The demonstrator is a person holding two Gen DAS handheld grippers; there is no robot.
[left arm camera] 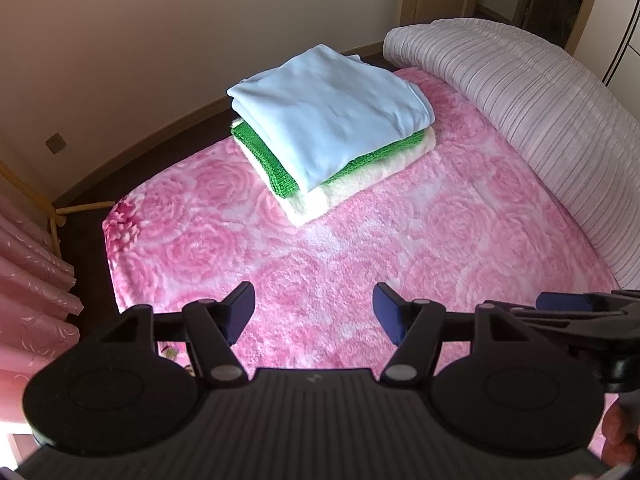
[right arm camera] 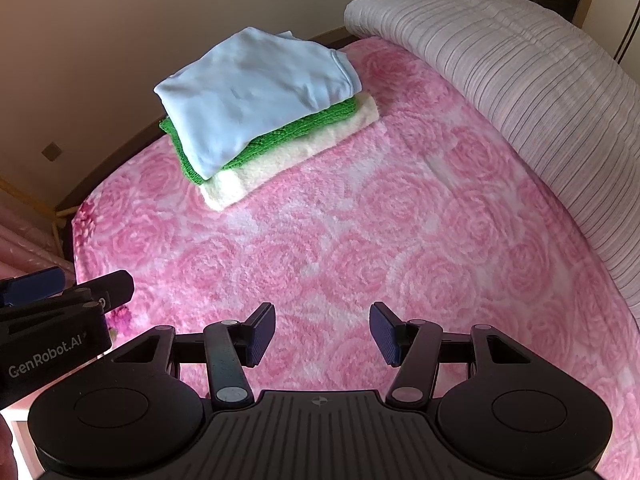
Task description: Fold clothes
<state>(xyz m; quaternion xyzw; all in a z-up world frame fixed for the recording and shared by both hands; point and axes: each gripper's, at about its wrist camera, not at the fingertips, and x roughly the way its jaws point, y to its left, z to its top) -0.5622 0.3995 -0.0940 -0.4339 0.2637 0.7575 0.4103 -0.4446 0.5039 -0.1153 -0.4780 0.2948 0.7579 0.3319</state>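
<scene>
A stack of three folded pieces lies at the far side of the pink rose-patterned bed. On top is a light blue garment (left arm camera: 328, 116) (right arm camera: 256, 96), under it a green knit (left arm camera: 280, 172) (right arm camera: 280, 136), and at the bottom a cream towel (left arm camera: 360, 184) (right arm camera: 280, 168). My left gripper (left arm camera: 314, 316) hangs open over bare blanket well short of the stack, with nothing between its fingers. My right gripper (right arm camera: 322, 336) is open too, beside the left one, also over bare blanket and empty. Each gripper shows at the edge of the other's view.
The pink blanket (left arm camera: 360, 264) (right arm camera: 360, 240) covers the bed. A rolled striped quilt (left arm camera: 532, 100) (right arm camera: 520, 80) lies along the right side. Pink curtains (left arm camera: 28, 280) and a wooden rack (left arm camera: 52, 216) stand at the left. Dark floor and a beige wall (left arm camera: 120, 40) lie beyond the bed's far edge.
</scene>
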